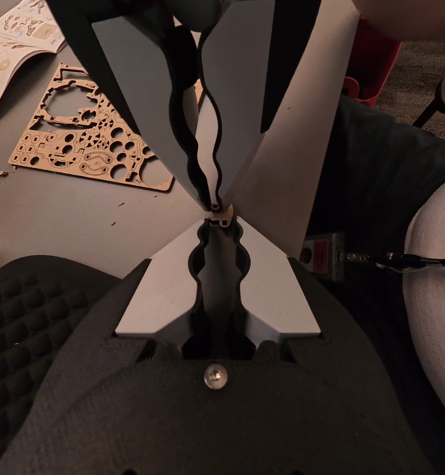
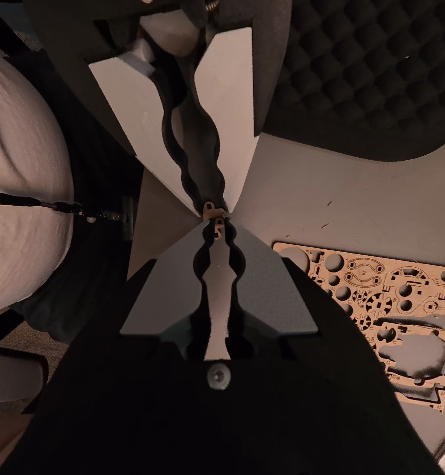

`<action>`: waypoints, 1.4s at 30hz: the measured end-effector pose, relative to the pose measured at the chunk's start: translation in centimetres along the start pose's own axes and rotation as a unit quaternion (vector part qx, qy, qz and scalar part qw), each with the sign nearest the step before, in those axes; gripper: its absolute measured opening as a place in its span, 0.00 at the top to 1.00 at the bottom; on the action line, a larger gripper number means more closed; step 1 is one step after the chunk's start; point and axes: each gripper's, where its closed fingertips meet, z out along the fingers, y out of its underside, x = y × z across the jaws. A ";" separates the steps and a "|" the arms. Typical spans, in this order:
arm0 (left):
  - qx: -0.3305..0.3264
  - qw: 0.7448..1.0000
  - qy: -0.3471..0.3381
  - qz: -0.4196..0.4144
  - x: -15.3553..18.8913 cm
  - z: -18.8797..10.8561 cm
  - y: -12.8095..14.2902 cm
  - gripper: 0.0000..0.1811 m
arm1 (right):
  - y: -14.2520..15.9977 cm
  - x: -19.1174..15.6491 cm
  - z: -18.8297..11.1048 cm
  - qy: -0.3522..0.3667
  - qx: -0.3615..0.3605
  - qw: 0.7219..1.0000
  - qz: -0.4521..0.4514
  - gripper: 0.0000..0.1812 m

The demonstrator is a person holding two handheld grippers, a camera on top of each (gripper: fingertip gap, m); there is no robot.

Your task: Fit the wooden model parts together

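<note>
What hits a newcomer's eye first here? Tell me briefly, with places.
Two grippers meet tip to tip at the centre of both views: the left gripper and the right gripper, each pinching a small wooden part, and the parts touch. Next comes the punched-out wooden sheet lying flat on the grey table, to the left in the left wrist view, with an open instruction booklet beyond it.

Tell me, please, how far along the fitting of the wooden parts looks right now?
Done: many pieces are already punched out of the flat laser-cut plywood sheet. In hand: left tongs and right tongs each pinch a small tan wooden piece, tips meeting. Left: whether they have seated is unclear; more parts remain in the sheet.
</note>
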 end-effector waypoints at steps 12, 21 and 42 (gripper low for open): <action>0.000 1.000 0.004 -0.005 0.0 0.0 0.0 0.91 | -0.5 0.2 -2.0 0.010 0.073 0.997 0.002 0.93; -0.001 1.000 0.005 -0.006 0.0 0.0 0.0 0.90 | -0.6 0.0 -1.2 -0.001 0.081 0.997 -0.015 1.00; -0.001 1.000 0.007 -0.008 0.0 0.0 0.0 0.90 | -0.6 0.2 -0.9 0.009 0.067 0.997 -0.021 1.00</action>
